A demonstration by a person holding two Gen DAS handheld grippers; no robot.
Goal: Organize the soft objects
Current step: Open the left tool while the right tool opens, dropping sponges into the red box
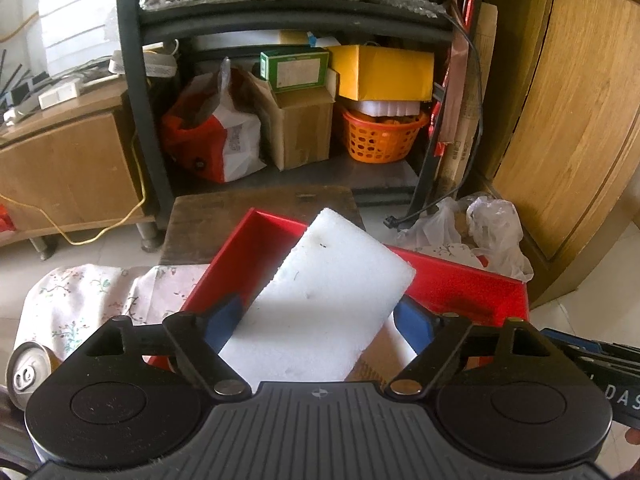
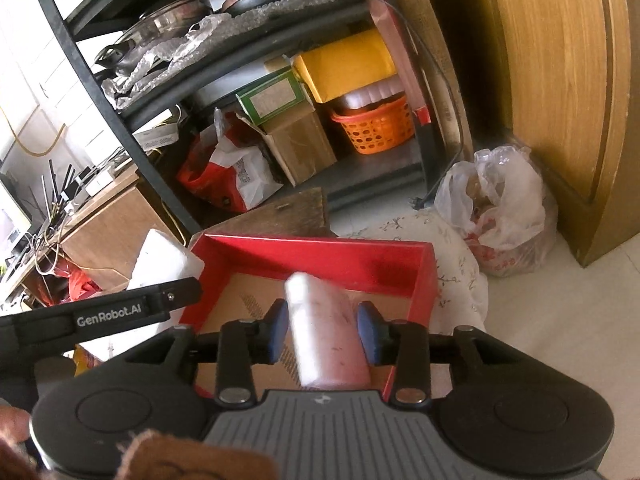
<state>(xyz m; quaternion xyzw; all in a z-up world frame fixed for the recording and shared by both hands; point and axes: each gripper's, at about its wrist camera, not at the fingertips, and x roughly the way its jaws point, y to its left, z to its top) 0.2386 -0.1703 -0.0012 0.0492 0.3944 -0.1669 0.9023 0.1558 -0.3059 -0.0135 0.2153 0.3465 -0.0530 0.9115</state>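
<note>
My left gripper is shut on a white foam slab and holds it tilted above the left part of a red box. In the right wrist view the left gripper's arm and that slab show at the box's left rim. My right gripper is shut on a pale pinkish foam block, held over the red box, whose cardboard-coloured floor shows beneath.
The box rests on a floral cloth over a wooden stool. A drink can lies at the left. Plastic bags sit on the floor right. A black shelf rack stands behind, a wooden cabinet right.
</note>
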